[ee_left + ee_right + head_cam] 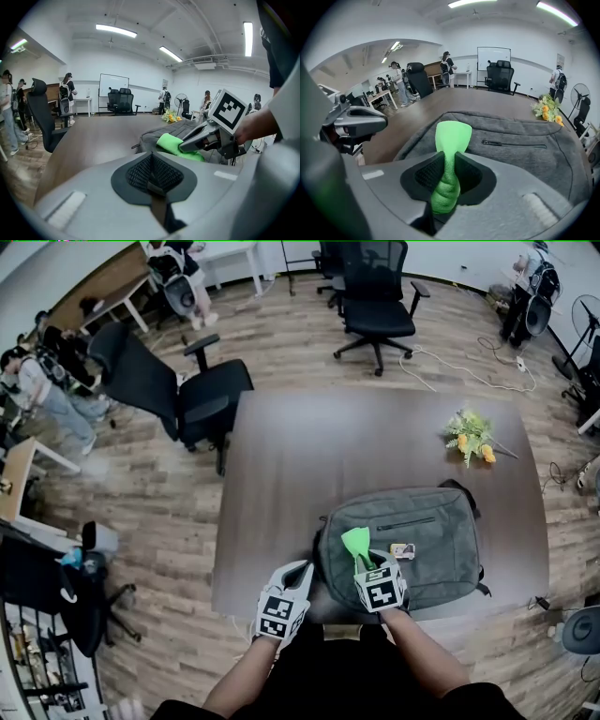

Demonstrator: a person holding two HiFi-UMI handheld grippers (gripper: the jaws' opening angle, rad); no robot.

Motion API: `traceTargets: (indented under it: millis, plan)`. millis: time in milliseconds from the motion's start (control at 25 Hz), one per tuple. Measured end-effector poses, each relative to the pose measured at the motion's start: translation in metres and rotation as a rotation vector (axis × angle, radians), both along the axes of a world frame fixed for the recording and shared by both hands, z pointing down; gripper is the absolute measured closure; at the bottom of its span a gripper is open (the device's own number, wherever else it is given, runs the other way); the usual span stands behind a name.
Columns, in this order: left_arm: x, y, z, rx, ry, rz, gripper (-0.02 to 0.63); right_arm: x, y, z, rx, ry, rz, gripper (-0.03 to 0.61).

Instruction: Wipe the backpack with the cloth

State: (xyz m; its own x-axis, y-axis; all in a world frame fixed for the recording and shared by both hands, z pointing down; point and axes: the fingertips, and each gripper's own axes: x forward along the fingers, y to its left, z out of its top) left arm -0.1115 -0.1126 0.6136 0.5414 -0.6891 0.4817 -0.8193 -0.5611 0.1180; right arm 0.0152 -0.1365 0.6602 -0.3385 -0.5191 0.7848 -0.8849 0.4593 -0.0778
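Right tongs [449,161] clamp bunched green cloth [453,133] | left tongs [151,161] closed, empty | grey backpack [525,154] flat

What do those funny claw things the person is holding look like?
The left gripper and right gripper are pale grey plastic with black meshy pads inside. Each carries a white cube with black square patterns. The person wears a black top.

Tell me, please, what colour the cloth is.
The cloth is bright green, clearest in the right gripper view.
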Motion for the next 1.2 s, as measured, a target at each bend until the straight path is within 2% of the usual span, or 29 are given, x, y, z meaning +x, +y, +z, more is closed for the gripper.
traceTargets:
  millis: [320,560,880,1200]
  plan:
    - [0.017,-0.005,-0.002,0.013,0.008,0.033,0.595,0.057,-0.005,-0.005,-0.018,0.081,0.070,0.505]
    - [0.030,-0.010,-0.008,0.024,0.010,0.057,0.595,0.108,-0.010,-0.016,0.028,0.172,0.138,0.505]
    - [0.045,-0.012,-0.009,0.036,0.015,0.079,0.595,0.180,-0.012,-0.036,0.069,0.244,0.265,0.503]
    - [0.055,-0.011,-0.008,0.035,0.008,0.097,0.595,0.234,-0.011,-0.059,0.116,0.323,0.343,0.503]
